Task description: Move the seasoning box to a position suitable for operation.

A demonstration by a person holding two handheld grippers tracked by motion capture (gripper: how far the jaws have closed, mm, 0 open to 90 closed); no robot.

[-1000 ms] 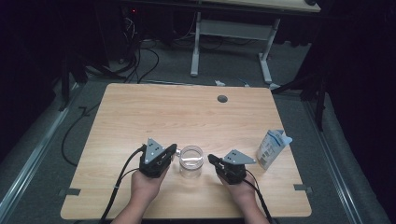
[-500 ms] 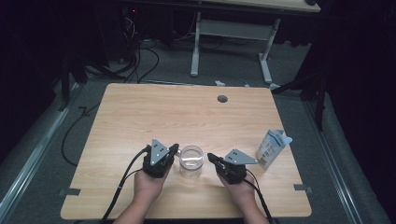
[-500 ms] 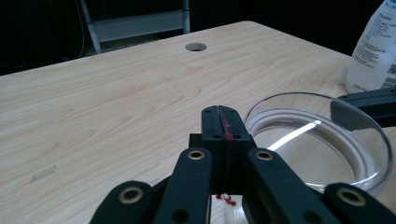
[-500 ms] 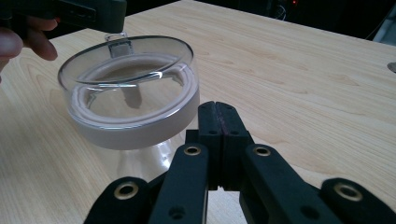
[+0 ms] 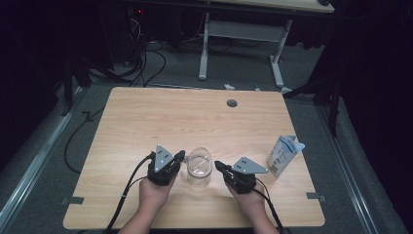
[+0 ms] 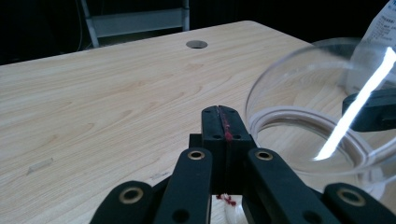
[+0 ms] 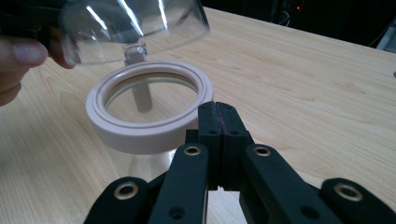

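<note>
High view: light wooden table (image 5: 160,122) with a round cable hole (image 5: 232,103) near the far edge. Clear glass jar with a pale ring-shaped collar (image 5: 199,167) upright near the front edge, between the two hands. Left gripper (image 5: 179,157) just beside the jar's left side, black jaws together, nothing between them; whether the tips touch the glass, impossible to tell. Right gripper (image 5: 218,165) just beside the jar's right side, jaws likewise pressed together and empty. White and blue carton with an opened spout (image 5: 283,154) standing farther right, apart from the right hand.

Left gripper view: left gripper (image 6: 219,112) with jaws fully closed, a red smear along the seam, gripping nothing. Jar (image 6: 308,140) close on the right, its clear hinged lid raised and tilted above the pale collar. Dark tip of the other gripper (image 6: 369,109) seen through the glass. Carton (image 6: 380,46) behind the jar, blurred by the glass.

Right gripper view: right gripper (image 7: 218,108) with jaws shut tight on nothing, tips just beside the pale collar of the jar (image 7: 149,109). Clear lid standing open above the collar. Fingers (image 7: 21,53) of the other hand at the left edge.
</note>
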